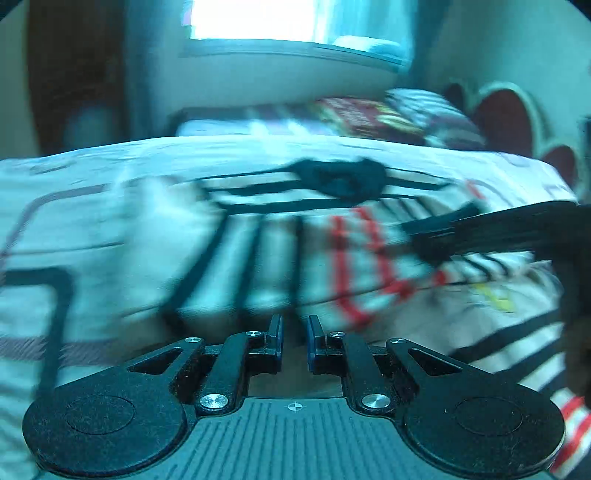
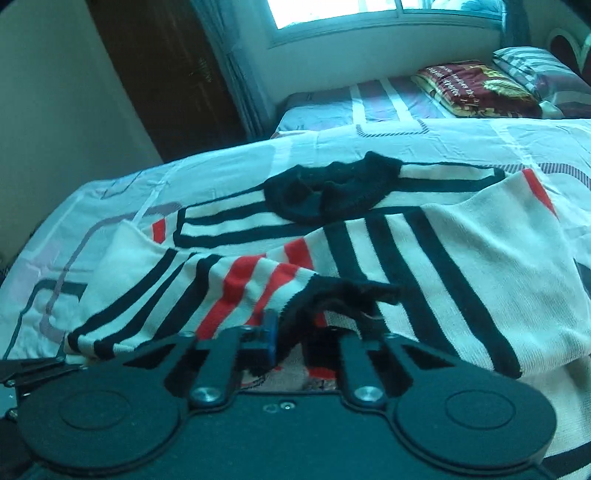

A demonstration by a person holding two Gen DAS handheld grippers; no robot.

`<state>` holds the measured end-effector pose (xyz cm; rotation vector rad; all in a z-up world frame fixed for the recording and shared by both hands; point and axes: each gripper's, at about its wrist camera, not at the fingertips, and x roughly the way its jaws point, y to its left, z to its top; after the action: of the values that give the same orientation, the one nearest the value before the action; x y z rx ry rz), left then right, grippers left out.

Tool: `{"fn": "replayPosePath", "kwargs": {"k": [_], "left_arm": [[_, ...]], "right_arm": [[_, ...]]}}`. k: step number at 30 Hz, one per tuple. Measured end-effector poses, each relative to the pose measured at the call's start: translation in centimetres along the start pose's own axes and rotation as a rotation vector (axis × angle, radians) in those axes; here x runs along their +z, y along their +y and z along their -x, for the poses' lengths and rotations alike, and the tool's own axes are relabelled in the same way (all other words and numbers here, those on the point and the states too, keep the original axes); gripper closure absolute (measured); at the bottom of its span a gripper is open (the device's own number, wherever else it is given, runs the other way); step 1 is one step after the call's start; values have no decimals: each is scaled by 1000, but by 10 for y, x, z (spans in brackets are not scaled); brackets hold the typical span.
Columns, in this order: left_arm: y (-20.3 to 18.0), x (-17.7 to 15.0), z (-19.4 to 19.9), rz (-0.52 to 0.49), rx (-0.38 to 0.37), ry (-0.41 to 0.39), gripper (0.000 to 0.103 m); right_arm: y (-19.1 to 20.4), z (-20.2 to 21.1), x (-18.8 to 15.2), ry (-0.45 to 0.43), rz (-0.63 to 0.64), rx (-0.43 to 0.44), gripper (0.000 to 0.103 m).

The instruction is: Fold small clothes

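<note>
Left wrist view: nearest is the left tool [image 1: 295, 332], black metal w/ blue pads. Its two fingers stand a bit apart w/ nothing between them. Just past it lies the sweater [image 1: 258, 240], soft knit, white w/ black and red stripes, spread on the bed [image 1: 74, 177]. This view is blurry. The black collar [image 1: 340, 179] sits at the far side, so the sweater's long way runs from the tool up toward the collar. On the right, the right tool [image 1: 439, 229] shows as a dark smear over the red stripes.

Right wrist view: nearest is the right tool [image 2: 295, 328], squeezed onto the black cuff [image 2: 343, 291] of a sleeve [image 2: 221, 291]. The sleeve runs off to the left, folded over the sweater's [image 2: 424, 258] body. The collar [image 2: 332, 190] is a round dark ring, far side. This view is sharp, so the fuzzy ribbed knit shows. It also shows a red blanket [image 2: 476, 86], a striped pillow [image 2: 535, 66] and a window [image 2: 369, 14] clearly, plus a bit of the left tool [image 2: 33, 369] at the left edge.
</note>
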<state>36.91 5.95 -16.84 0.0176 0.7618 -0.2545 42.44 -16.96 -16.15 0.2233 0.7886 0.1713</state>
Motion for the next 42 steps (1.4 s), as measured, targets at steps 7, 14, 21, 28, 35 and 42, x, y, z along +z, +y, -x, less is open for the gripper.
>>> {"fn": "replayPosePath", "kwargs": {"k": [7,14,21,28,35,42], "left_arm": [[46,-16,7,102,116,-40,92],[46,-16,-19,129,139,-49,92],[47,-18,-17,203,48,-7,92],[79,13,-9,368,3,-61,92],[90,49,-74,393,18,-33,92],[77,62,-109,360,5,-8,92]], "right_arm": [[-1,32,20,-152,58,-65,95],[-31,21,13,-104,22,-153,95],[-51,-4,-8,-1,-36,-217,86],[-62,1,0,-22,-79,-179,64],[-63,12,-2,-92,-59,-210,95],[-73,7,-12,-54,-5,-282,95]]}}
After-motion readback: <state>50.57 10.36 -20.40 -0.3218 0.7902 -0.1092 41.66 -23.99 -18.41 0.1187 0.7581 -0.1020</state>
